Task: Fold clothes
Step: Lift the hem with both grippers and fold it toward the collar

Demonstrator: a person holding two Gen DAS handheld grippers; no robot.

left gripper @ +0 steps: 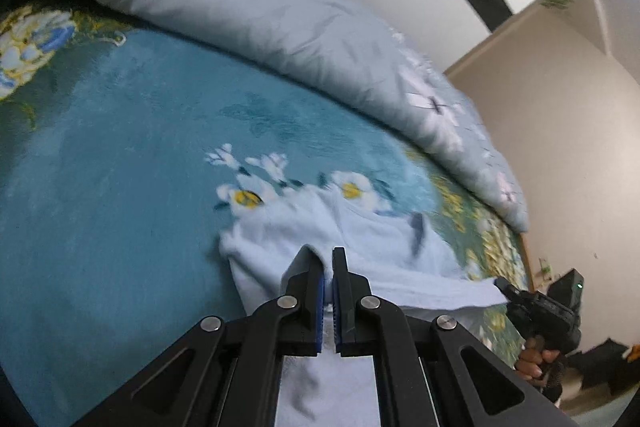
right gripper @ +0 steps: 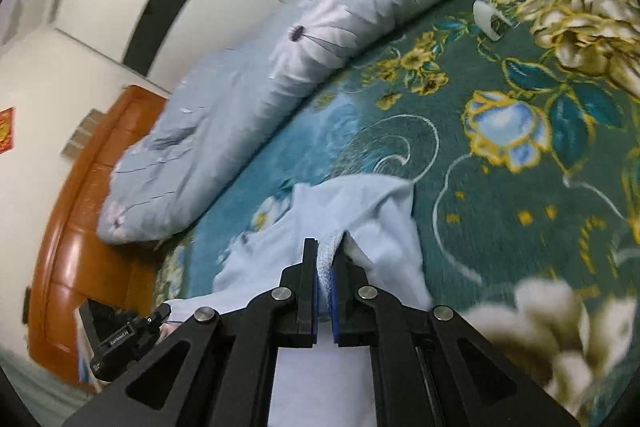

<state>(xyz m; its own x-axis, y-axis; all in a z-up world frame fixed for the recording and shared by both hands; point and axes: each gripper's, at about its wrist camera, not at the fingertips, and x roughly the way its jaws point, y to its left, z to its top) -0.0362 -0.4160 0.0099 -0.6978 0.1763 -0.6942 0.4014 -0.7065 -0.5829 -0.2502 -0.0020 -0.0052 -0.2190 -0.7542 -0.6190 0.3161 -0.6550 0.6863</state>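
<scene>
Garment (left gripper: 360, 239) stretches between both clamping hand-held grippers, left (left gripper: 327, 259) and right (right gripper: 325, 247).

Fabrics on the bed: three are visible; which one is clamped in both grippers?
The plain pale blue garment: both the left gripper and right gripper pinch it. The flowered quilt and teal blanket lie untouched.

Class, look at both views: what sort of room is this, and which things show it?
Most likely a bedroom: a floral teal blanket covers a bed, a rolled pale quilt lies along it, and a wooden headboard stands at one end.

Pale blue garment (left gripper: 372, 247) on a teal, yellow-and-white flowered blanket (left gripper: 120, 147), beside a grey-blue floral duvet (left gripper: 248, 15).
</scene>
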